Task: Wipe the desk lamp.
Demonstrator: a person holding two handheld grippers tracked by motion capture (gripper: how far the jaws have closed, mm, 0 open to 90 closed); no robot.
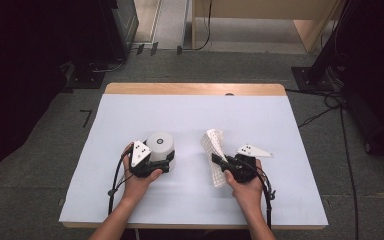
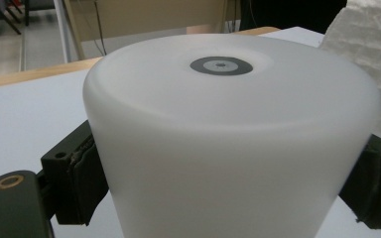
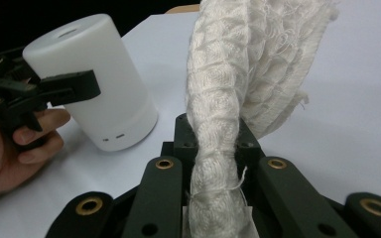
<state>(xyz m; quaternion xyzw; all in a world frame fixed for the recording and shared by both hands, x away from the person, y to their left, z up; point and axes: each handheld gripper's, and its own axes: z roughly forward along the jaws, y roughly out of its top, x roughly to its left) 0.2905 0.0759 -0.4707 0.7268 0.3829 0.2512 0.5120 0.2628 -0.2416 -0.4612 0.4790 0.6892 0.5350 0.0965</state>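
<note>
Grey carpet surrounded a wooden counter covered by a pale blue sheet. On the sheet stood a translucent white plastic cylinder with a domed top, upright, left of centre. The left hand-held gripper clasped this cylinder, one black pad pressed to each side of its wall. Just right of it, the right hand-held gripper was clenched on a white waffle-weave cloth, bunched between its jaws and rising above them, close beside the cylinder but apart from it.
</note>
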